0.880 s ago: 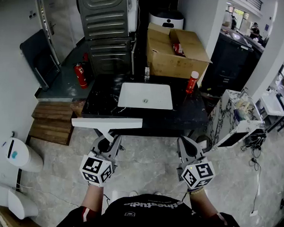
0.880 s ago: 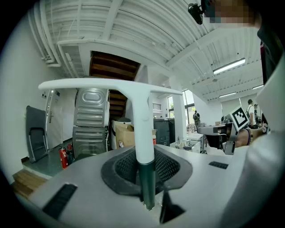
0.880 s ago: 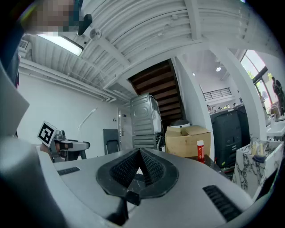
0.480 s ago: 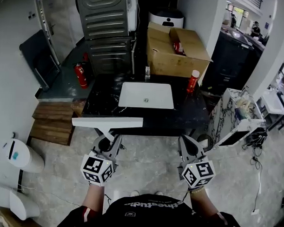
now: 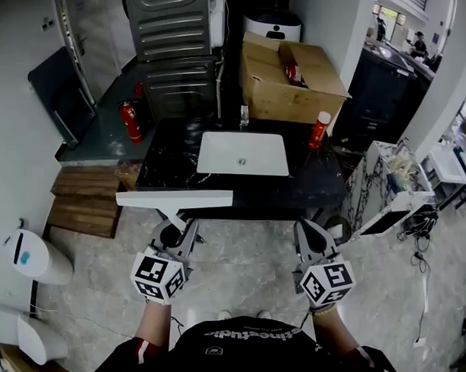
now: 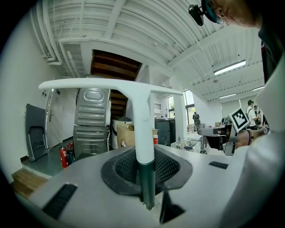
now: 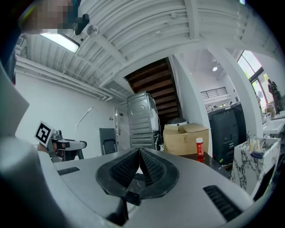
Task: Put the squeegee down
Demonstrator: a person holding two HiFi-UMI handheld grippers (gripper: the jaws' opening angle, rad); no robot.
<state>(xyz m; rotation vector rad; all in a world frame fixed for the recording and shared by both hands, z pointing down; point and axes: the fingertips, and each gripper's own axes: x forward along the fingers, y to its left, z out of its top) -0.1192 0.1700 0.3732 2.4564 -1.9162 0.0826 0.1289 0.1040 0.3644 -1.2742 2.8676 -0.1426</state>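
Observation:
The squeegee (image 5: 175,198) has a long white blade on a white stem with a dark green handle (image 6: 146,182). It is held level in front of the black counter's near edge (image 5: 309,193), blade crosswise. My left gripper (image 5: 172,234) is shut on the handle; in the left gripper view its pads (image 6: 171,165) clamp the green part and the white T-shaped head (image 6: 111,84) stands up ahead. My right gripper (image 5: 310,236) hovers level to the right, apart from the squeegee. Its pads (image 7: 149,167) meet at the tips with nothing between them.
A white sink (image 5: 242,153) is set in the black counter. A red bottle (image 5: 319,129) stands at its far right corner, with a cardboard box (image 5: 292,80) behind. A grey appliance (image 5: 173,50), a fire extinguisher (image 5: 129,120) and wooden steps (image 5: 83,203) lie left; a marbled stand (image 5: 389,187) lies right.

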